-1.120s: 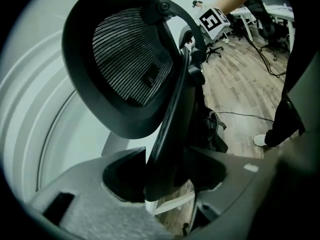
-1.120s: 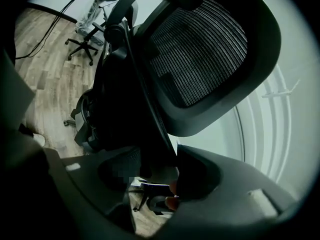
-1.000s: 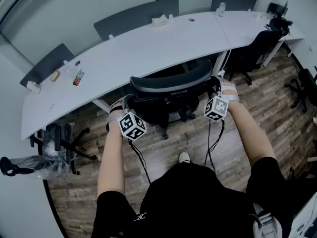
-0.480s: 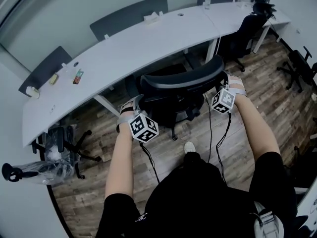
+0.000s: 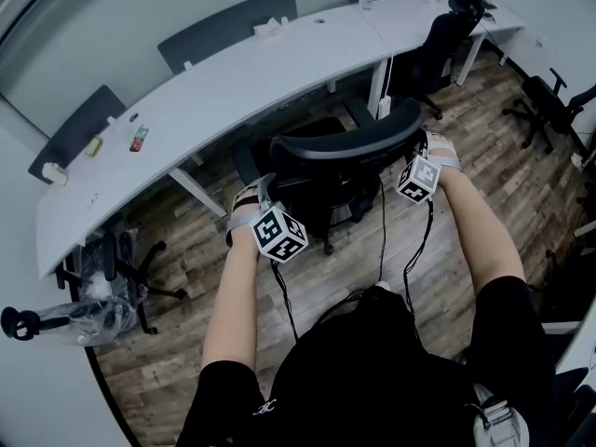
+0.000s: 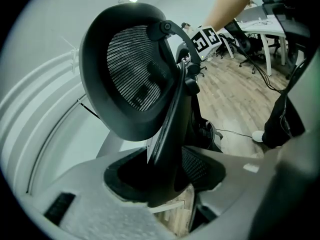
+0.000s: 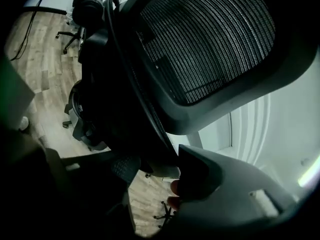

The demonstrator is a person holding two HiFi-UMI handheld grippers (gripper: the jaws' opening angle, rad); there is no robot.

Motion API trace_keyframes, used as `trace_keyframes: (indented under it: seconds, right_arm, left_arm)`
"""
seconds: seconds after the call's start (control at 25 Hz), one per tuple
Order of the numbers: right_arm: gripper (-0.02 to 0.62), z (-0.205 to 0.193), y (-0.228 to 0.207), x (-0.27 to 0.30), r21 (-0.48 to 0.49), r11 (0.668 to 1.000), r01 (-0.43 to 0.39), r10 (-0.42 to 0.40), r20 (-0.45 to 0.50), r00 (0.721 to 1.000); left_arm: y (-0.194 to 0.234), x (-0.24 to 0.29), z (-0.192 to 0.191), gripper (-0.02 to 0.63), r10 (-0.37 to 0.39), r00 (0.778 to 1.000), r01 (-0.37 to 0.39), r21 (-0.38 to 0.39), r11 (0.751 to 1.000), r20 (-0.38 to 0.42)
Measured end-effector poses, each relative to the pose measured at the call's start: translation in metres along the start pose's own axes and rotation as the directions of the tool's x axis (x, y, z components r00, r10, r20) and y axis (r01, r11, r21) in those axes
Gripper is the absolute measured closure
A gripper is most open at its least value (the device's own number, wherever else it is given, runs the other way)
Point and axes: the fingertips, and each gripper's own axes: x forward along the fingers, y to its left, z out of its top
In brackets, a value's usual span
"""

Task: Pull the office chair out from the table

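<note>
The black mesh-backed office chair [image 5: 345,147] stands on the wood floor, a short way out from the long curved white table [image 5: 214,91]. My left gripper [image 5: 256,198] grips the left edge of the backrest, and my right gripper [image 5: 424,149] grips the right edge. In the left gripper view the dark backrest frame [image 6: 167,134] runs down between the two jaws of the left gripper [image 6: 167,189]. In the right gripper view the backrest [image 7: 215,39] fills the top of the frame and its edge sits between the jaws of the right gripper [image 7: 155,171].
Another black chair [image 5: 438,45] stands at the table's right end and more chairs [image 5: 549,110] near the right wall. A plastic-wrapped chair [image 5: 107,273] is at the left. Grey panels [image 5: 228,28] back the table, which carries small items [image 5: 138,138]. Cables [image 5: 410,250] hang from the grippers.
The chair has rolled back from under the table with both grippers on its backrest. More floor shows between chair and table.
</note>
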Motion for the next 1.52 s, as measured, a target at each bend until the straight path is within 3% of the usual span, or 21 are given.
trace_keyframes:
  seconds: [0.4,0.6,0.76,0.88,0.96,1.08,1.24,1.32,1.4,1.52]
  right_arm:
    - [0.355,-0.027,0.011,-0.036,0.007,1.000,-0.005,0.005,0.075,0.997]
    - [0.333,-0.035,0.017,-0.052,0.033,0.995,-0.092,0.088,0.101,0.991]
    - [0.325,-0.041,0.016,-0.077,0.064,0.994,-0.093,0.081,0.166,0.983]
    - [0.363,-0.048,0.011,-0.107,0.187,0.979,-0.087,0.041,0.234,0.971]
    - [0.414,-0.050,0.012,-0.131,0.328,0.936,-0.129,0.035,0.278,0.960]
    - [0.587,-0.049,0.018,-0.171,0.525,0.827,-0.204,0.009,0.350,0.937]
    - [0.589,-0.034,0.028,-0.217,0.711,0.614,-0.341,-0.028,0.452,0.892]
    - [0.589,-0.025,0.035,-0.236,0.743,0.535,-0.402,-0.034,0.495,0.868]
    - [0.591,-0.016,0.045,-0.251,0.742,0.498,-0.449,-0.024,0.529,0.848]
    - [0.591,-0.009,0.053,-0.266,0.722,0.510,-0.469,-0.016,0.552,0.833]
  left_arm:
    - [-0.038,-0.032,0.013,0.385,0.003,1.000,-0.004,-0.032,0.999,-0.015]
    - [-0.046,-0.043,0.018,0.359,0.056,0.998,-0.056,-0.065,0.996,-0.007]
    - [-0.052,-0.062,0.021,0.331,0.104,0.993,-0.113,-0.171,0.979,-0.057]
    - [-0.058,-0.088,0.029,0.360,0.141,0.989,-0.144,-0.304,0.942,-0.031]
    - [-0.062,-0.107,0.038,0.402,0.179,0.984,-0.158,-0.436,0.886,0.006]
    - [-0.074,-0.130,0.058,0.502,0.237,0.970,-0.155,-0.603,0.783,0.059]
    - [-0.097,-0.147,0.092,0.578,0.260,0.962,-0.130,-0.696,0.707,0.085]
    - [-0.109,-0.151,0.108,0.606,0.258,0.961,-0.104,-0.732,0.673,0.101]
    - [-0.122,-0.153,0.124,0.606,0.242,0.961,-0.057,-0.756,0.652,0.136]
    - [-0.137,-0.153,0.141,0.606,0.216,0.961,-0.017,-0.746,0.666,0.171]
